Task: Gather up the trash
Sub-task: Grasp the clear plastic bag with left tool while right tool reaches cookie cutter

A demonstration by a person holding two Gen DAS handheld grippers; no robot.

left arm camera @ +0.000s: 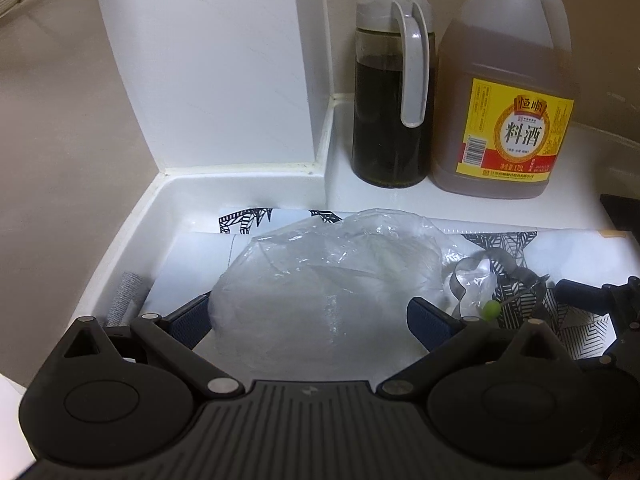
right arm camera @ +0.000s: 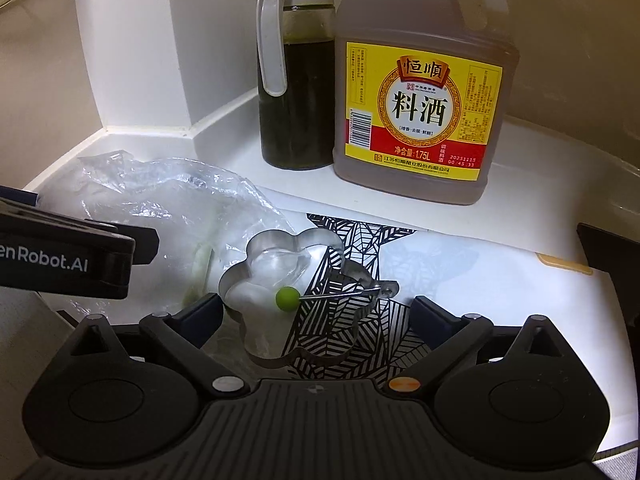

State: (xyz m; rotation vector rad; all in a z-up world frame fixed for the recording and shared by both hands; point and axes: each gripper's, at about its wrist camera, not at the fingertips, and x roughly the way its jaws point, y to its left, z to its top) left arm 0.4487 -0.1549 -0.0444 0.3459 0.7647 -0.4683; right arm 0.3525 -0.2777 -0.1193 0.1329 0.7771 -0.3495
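Note:
A crumpled clear plastic bag (left arm camera: 320, 280) lies on a white counter over a black-and-white patterned sheet (left arm camera: 516, 248). My left gripper (left arm camera: 310, 318) is open, one finger on each side of the bag's near end. In the right wrist view the bag (right arm camera: 160, 200) sits at the left, its edge tucked inside a flower-shaped metal mould (right arm camera: 360, 276) with a green knob (right arm camera: 287, 299) on a wire. My right gripper (right arm camera: 316, 314) is open around the mould's near part. The left gripper's body (right arm camera: 80, 256) crosses the left edge.
A dark oil dispenser (left arm camera: 390, 120) with a grey handle and a large yellow-labelled cooking wine jug (left arm camera: 508, 112) stand at the back by a white pillar (left arm camera: 208, 60). A black edge (right arm camera: 608, 248) borders the counter at the right. A grey cloth (left arm camera: 126, 296) lies left.

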